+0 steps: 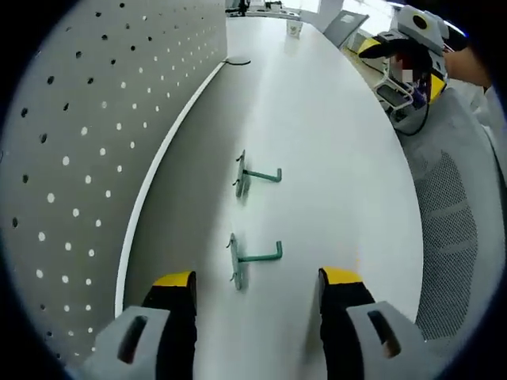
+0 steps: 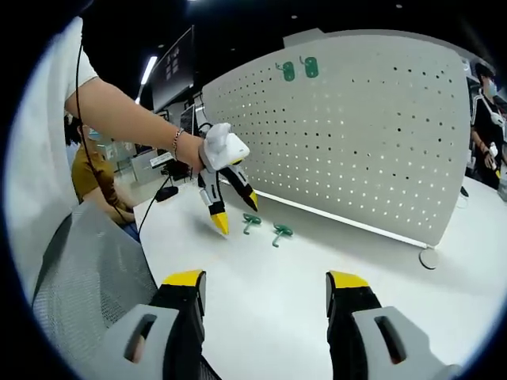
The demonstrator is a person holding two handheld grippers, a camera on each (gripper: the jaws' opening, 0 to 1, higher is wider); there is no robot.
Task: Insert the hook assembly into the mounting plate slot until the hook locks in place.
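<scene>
Two green hook assemblies lie on the white table: the nearer hook just ahead of my left gripper, the farther hook beyond it. The left jaws are open and hold nothing. A grey pegboard stands along the table's left side. In the right gripper view the left gripper points down at the two hooks in front of the pegboard. My right gripper is open, empty and well back from them.
Two green pieces hang near the pegboard's top. A round foot supports the board. A grey mesh chair stands at the table's edge. The right gripper hovers beyond the table edge. A cup sits far down the table.
</scene>
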